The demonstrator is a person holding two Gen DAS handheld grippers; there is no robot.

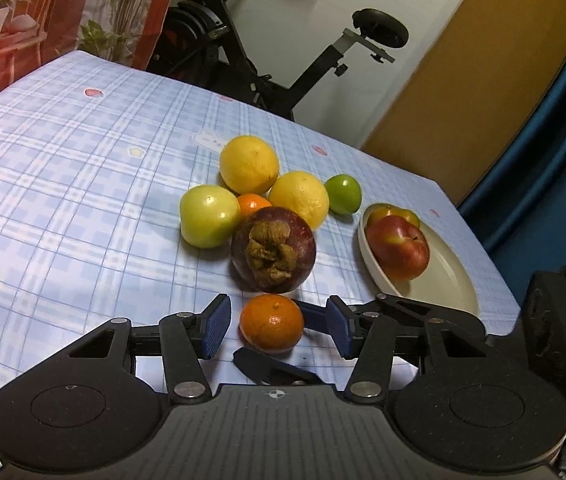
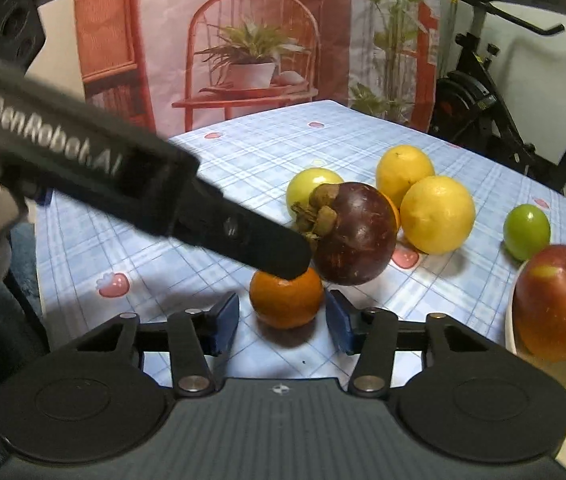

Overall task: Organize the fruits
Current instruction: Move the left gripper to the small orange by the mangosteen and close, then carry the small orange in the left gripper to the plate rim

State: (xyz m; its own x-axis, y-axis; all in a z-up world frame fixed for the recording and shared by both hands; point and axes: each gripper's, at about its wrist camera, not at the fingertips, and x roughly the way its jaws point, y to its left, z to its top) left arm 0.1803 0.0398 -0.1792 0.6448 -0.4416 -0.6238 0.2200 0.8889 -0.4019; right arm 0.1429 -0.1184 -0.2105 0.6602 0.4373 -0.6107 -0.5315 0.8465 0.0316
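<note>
A small orange [image 1: 271,322] lies on the checked tablecloth in front of a dark mangosteen [image 1: 273,250]. My left gripper [image 1: 278,330] straddles the orange, open, with gaps on both sides. My right gripper [image 2: 282,320] also straddles this orange [image 2: 286,300] from another side. Its right pad is at the skin and a thin gap shows at the left pad. In the right wrist view a left gripper finger [image 2: 243,236] crosses above the orange. Behind are two lemons [image 1: 249,164] [image 1: 301,198], a yellow-green fruit [image 1: 209,216], a second orange [image 1: 253,203] and a small green fruit [image 1: 343,194].
A cream oval dish [image 1: 455,280] at the right table edge holds a red apple [image 1: 397,246] with another fruit behind it. An exercise bike [image 1: 267,60] stands past the far edge. A printed curtain [image 2: 251,40] hangs behind the table.
</note>
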